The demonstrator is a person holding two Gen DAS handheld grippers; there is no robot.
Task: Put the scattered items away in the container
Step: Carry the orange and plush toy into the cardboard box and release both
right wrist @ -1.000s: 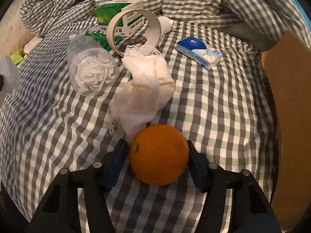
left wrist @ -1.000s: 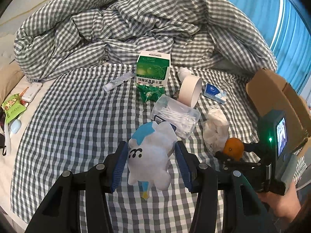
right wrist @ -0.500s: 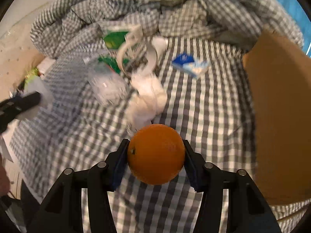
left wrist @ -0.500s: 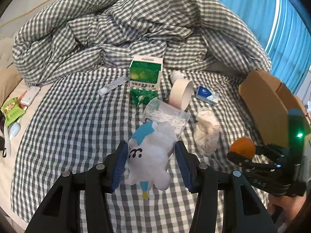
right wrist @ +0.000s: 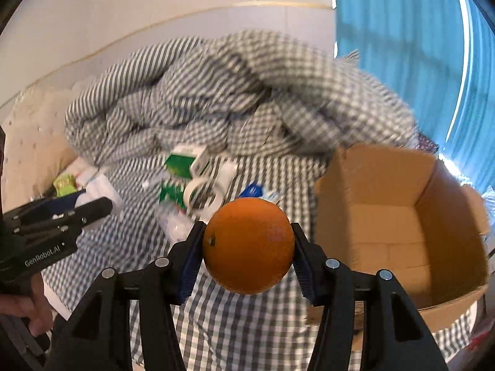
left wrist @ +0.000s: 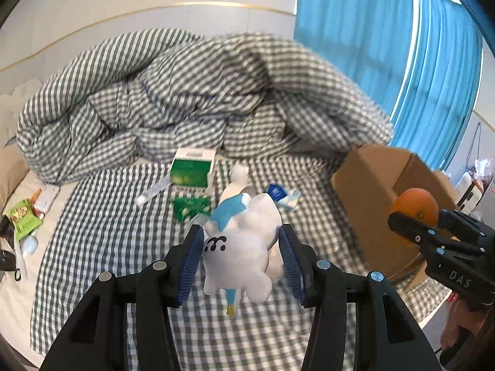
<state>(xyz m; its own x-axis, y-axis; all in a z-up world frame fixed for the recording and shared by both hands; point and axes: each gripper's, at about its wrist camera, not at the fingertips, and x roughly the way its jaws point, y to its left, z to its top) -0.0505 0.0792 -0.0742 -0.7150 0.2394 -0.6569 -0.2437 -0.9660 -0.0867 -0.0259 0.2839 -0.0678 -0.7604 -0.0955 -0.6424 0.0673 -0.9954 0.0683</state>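
My left gripper [left wrist: 241, 241] is shut on a white plush toy [left wrist: 244, 253] with a blue patch and holds it above the checked bed. My right gripper [right wrist: 247, 247] is shut on an orange [right wrist: 249, 245], lifted above the bed just left of the open cardboard box [right wrist: 399, 216]. In the left wrist view the orange [left wrist: 414, 204] and right gripper [left wrist: 416, 216] show in front of the box [left wrist: 365, 191]. A green carton [left wrist: 193, 170], a tube [left wrist: 154, 190], a green packet [left wrist: 190, 208] and a blue tissue pack [left wrist: 283, 194] lie on the bed.
A crumpled checked duvet [left wrist: 201, 99] fills the back of the bed. Snack packets and small items [left wrist: 23, 216] lie at the left edge. Blue curtains [left wrist: 386, 46] hang at the right. A tape roll [right wrist: 202, 196] and a clear tub [right wrist: 173, 219] lie near the carton.
Both grippers have risen off the bed with their loads. The right gripper carried the orange up and right, close to the box opening. The left lifted the plush toy.
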